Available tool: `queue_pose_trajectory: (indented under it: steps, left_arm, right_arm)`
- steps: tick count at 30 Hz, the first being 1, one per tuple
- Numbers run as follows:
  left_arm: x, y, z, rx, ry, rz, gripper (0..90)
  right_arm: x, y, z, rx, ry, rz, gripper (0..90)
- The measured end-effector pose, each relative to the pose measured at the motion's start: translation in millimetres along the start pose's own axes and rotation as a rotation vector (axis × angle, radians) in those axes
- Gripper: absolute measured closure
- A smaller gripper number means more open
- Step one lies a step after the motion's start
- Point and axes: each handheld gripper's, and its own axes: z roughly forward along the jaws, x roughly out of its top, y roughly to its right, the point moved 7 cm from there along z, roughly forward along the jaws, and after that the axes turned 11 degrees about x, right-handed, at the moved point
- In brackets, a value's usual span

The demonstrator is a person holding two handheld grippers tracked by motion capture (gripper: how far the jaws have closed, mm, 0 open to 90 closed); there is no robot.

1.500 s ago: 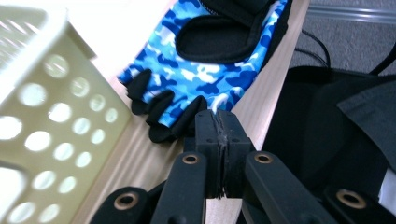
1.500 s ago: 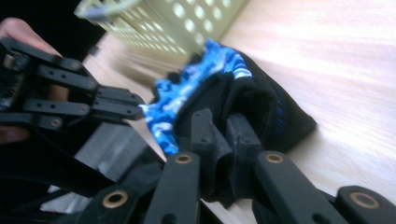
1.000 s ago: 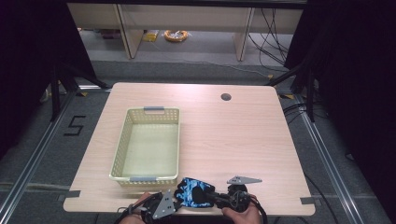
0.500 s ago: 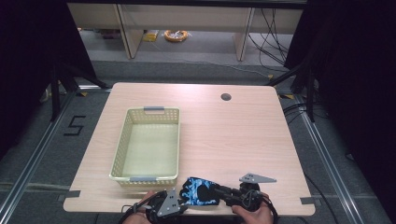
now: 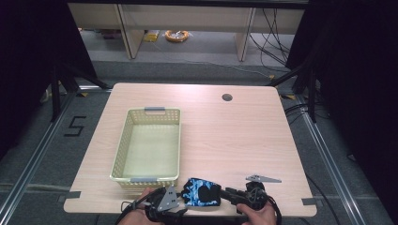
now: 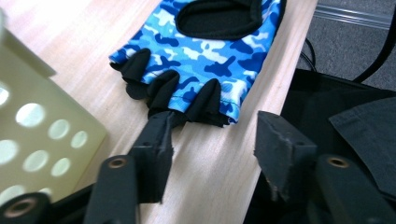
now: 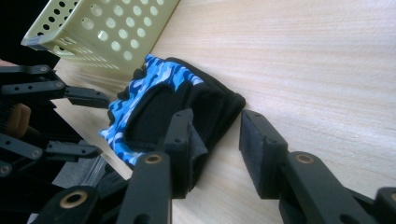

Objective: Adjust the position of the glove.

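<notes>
2 claws, the left claw and right claw, both spread apart, flank a blue camouflage glove on the worktop beside a yellow basket.

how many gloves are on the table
1. The blue camo glove lies at the table's near edge, just right of the basket, between the two grippers. None shows inside the basket.

Open surface right, basket left

The basket blocks the left half; right of it the surface lies bare.
</notes>
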Motion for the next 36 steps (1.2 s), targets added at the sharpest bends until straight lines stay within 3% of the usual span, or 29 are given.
queue_pose_trajectory:
  steps: [1,6,11,13,16,17,18,19,21,22,24,25,26,27,28,29,31,32,36]
  left_arm:
    - [0.0,-0.1,1.8,0.004,-0.004,-0.004,44.0]
    - [4.6,-4.4,4.3,0.015,0.003,-0.029,38.6]
    - [6.3,-2.5,6.6,0.018,0.005,-0.042,36.2]
    - [6.0,-3.0,11.8,0.022,-0.013,-0.016,35.2]
    - [9.3,-0.6,16.9,0.026,-0.014,-0.029,33.1]
    - [10.5,-0.4,17.9,0.029,-0.014,-0.026,32.2]
    - [11.4,-0.4,19.1,0.021,-0.017,-0.017,33.2]
    - [12.4,2.6,19.6,-0.003,-0.021,-0.036,33.8]
    - [13.8,2.3,21.0,-0.021,-0.013,-0.043,39.0]
    - [13.6,3.5,21.1,-0.022,-0.014,-0.070,41.0]
    - [14.4,4.0,20.6,-0.031,-0.002,-0.061,50.2]
    - [13.8,2.7,20.6,-0.039,0.002,-0.037,54.3]
    - [14.7,4.4,20.0,-0.047,0.014,-0.041,59.6]
    - [15.0,2.6,20.4,-0.041,0.022,-0.008,62.5]
    - [14.8,5.4,20.2,-0.043,0.023,-0.023,65.2]
    - [14.3,4.6,20.0,-0.026,0.023,-0.004,67.5]
    - [14.5,5.9,18.8,-0.014,0.023,0.009,71.5]
    - [14.9,7.3,19.3,-0.018,0.034,0.006,73.1]
    - [14.7,7.1,18.8,0.001,0.037,0.018,75.6]
  right_arm:
    - [1.2,4.0,1.2,-0.001,0.002,-0.048,65.1]
    - [0.6,5.0,9.0,-0.001,-0.011,-0.013,64.3]
    - [0.5,5.9,10.7,-0.002,-0.017,-0.011,64.6]
    - [0.1,6.4,11.0,-0.009,-0.023,-0.020,64.8]
    - [0.2,6.1,13.5,-0.008,-0.023,-0.008,64.8]
    - [0.5,5.1,13.2,0.017,-0.021,-0.015,65.0]
    - [0.2,5.7,15.0,-0.002,-0.027,-0.001,65.4]
    - [0.7,5.2,15.9,0.007,-0.024,-0.011,66.1]
    - [0.9,6.5,19.1,0.013,-0.035,-0.033,67.5]
    - [0.3,4.0,21.3,0.018,-0.034,-0.014,67.9]
    - [0.1,3.8,22.6,0.011,-0.036,-0.018,69.6]
    - [-0.2,5.0,24.5,0.014,-0.040,-0.043,72.7]
    - [-1.5,2.2,24.9,0.015,-0.035,-0.009,75.6]
    - [-2.0,0.3,24.5,0.026,-0.036,-0.013,79.9]
    - [-1.8,0.6,24.4,0.020,-0.034,-0.013,83.3]
    - [-0.2,-0.2,23.0,0.039,-0.021,-0.037,85.7]
    - [0.0,-0.4,21.2,0.049,-0.030,-0.045,86.5]
    - [1.0,3.1,20.9,0.049,-0.022,-0.083,86.7]
    - [1.0,2.2,19.4,0.066,-0.013,-0.094,86.8]
